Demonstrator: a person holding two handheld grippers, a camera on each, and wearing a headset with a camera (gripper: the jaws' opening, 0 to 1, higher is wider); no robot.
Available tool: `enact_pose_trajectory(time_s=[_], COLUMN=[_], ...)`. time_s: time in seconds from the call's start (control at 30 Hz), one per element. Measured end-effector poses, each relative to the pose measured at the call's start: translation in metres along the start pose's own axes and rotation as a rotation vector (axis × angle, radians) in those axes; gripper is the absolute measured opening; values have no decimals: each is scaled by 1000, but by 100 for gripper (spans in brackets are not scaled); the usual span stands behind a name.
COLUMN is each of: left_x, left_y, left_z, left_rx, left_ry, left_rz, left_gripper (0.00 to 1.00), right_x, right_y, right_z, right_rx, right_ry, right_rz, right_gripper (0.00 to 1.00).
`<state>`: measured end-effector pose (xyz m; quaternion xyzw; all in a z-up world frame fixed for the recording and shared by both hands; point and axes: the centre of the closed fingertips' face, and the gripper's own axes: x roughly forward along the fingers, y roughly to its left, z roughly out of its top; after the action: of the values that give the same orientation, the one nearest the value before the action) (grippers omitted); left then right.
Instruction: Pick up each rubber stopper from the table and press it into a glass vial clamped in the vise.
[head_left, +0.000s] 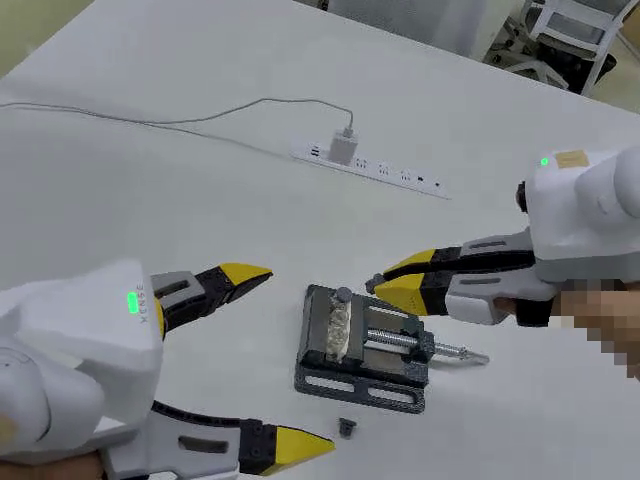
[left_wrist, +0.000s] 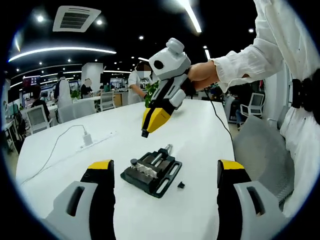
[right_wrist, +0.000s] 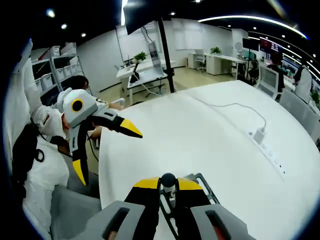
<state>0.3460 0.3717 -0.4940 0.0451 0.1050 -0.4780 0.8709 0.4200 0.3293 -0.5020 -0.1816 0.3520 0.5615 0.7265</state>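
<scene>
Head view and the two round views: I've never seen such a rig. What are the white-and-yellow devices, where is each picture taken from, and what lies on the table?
No robot here: a person holds a two-jaw gripper in each hand. The head view comes from a headset, looking down; each round view comes from a camera riding on one gripper. On the white table sit a small vise clamping a glass vial, a loose rubber stopper and a power strip. The left gripper is open; the right gripper pinches a second stopper.
</scene>
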Motion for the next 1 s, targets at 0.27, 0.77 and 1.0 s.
enact_pose_trajectory(time_s=[0.27, 0.77, 1.0], left_x=[1, -1, -4], left_y=[1, -1, 1], left_z=[-14, -29, -32], left_rx=[-30, -70, -80], left_ry=[2, 3, 3], left_rz=[-3, -20, -14], left_gripper=[91, 99, 99], right_x=[26, 57, 61], right_y=[-10, -20, -25], right_z=[-15, -42, -45], right_rx=[-72, -195, -201], right_ry=[127, 310, 330], right_rz=[-11, -16, -15], right_gripper=[6, 5, 5])
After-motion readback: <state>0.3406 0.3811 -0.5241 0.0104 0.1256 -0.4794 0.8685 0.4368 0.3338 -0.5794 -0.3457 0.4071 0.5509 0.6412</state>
